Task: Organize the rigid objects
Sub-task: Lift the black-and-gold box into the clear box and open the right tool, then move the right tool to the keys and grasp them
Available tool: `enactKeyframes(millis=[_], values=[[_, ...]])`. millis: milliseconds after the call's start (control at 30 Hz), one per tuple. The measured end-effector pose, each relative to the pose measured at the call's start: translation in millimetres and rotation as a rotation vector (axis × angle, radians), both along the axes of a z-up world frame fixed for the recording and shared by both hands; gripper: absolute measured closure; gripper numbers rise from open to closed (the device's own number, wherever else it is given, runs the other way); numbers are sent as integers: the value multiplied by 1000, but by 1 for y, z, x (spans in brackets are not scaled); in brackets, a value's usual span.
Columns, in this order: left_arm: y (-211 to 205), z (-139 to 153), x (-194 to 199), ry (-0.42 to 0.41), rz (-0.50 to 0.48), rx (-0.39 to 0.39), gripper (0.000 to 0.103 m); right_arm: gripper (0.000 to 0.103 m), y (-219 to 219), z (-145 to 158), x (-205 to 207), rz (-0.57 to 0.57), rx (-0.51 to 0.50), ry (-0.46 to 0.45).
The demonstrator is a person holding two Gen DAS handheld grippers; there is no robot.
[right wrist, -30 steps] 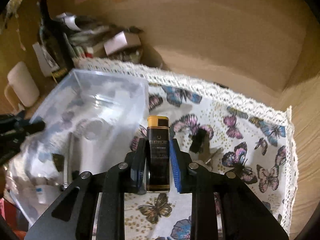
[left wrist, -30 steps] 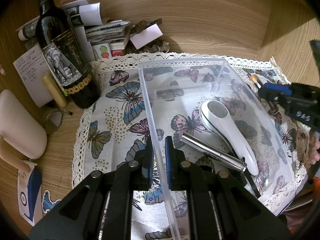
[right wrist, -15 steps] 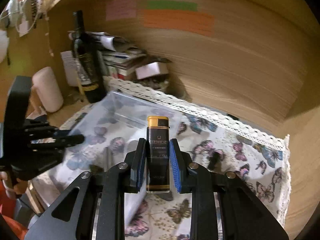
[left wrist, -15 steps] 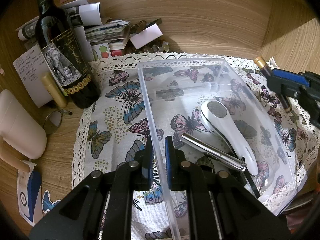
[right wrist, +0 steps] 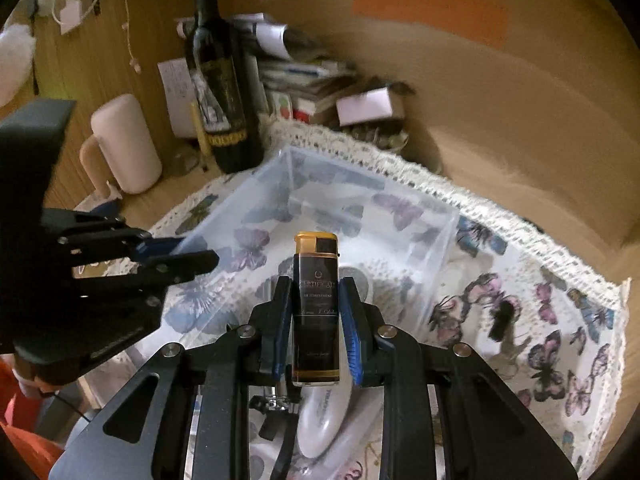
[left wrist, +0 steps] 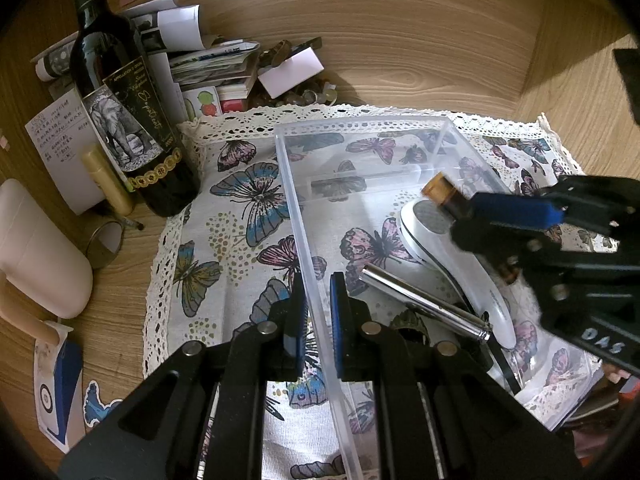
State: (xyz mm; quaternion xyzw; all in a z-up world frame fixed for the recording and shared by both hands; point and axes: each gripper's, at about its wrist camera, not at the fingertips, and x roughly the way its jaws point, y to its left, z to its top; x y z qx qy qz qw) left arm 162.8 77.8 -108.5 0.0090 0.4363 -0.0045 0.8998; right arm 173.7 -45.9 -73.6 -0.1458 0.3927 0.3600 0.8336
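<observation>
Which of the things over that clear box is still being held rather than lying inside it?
The black lighter with the gold cap, pinched in the right gripper above the clear box. The white handheld device and silver metal tube lie on the box's floor.

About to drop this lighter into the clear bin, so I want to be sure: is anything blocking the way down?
No lid covers the clear bin. The lighter, held by the right gripper, hangs above the white handheld device and metal tube; it could land on them. The far end is bare.
</observation>
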Motion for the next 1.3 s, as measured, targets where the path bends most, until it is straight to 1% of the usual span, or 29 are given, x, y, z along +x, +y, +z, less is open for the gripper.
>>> enactKeyframes(millis=[233,467,700,833,1000,1167,1300], values=[[1,1,-1,0,-1,-3,93,81,7,-13,1,22,-21,55],[1,1,-1,-1,-1,-3,93,81,5,-5,-5,20,-18,27],[1,1,-1,0,-1,-4,93,80,-5,6,-4,-19,0,-4],[1,1,-1,-1,-1,-3,93,79,-20,16,1,-76,24,-29],[1,1,-1,-1,-3,-2,93,77,-53,26,11,-181,39,-56],[1,1,-2,-2,-2,-4,93,74,-92,25,29,-304,28,-52],[1,2,-2,-2,-2,-1,93,73,-117,19,42,-383,41,-40]])
